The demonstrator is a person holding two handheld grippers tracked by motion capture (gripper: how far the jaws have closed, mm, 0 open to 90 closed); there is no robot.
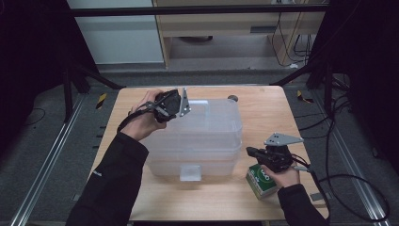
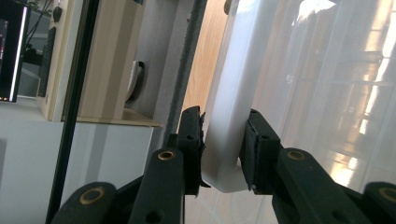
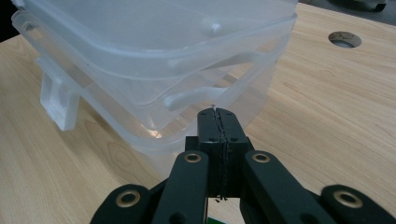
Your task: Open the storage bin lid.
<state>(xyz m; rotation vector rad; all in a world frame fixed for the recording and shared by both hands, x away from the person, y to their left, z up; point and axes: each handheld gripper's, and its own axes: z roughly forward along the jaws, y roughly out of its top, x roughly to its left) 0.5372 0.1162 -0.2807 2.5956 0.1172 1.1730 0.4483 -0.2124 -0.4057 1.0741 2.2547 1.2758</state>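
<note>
Nearest the high camera, the person's two dark sleeves come in over the near edge of the wooden table point(image 1: 263, 110). On the left, the left gripper point(image 1: 181, 104) is held over the far left corner of a clear plastic storage box point(image 1: 207, 141), which sits in the middle of the table with its lid point(image 1: 211, 115) on. In the left gripper view its two black jaws stand on either side of a white latch flap point(image 2: 229, 140) at the box's end, with both pads against it, so this tool grips the flap at a moderate width. A second latch point(image 1: 190, 173) shows on the near side of the box. To the right, the right gripper point(image 1: 249, 151) points at the box's near right corner, just beside it; its jaws are pressed together with nothing between them. A green and white carton point(image 1: 261, 181) stands on the table under that right hand.
</note>
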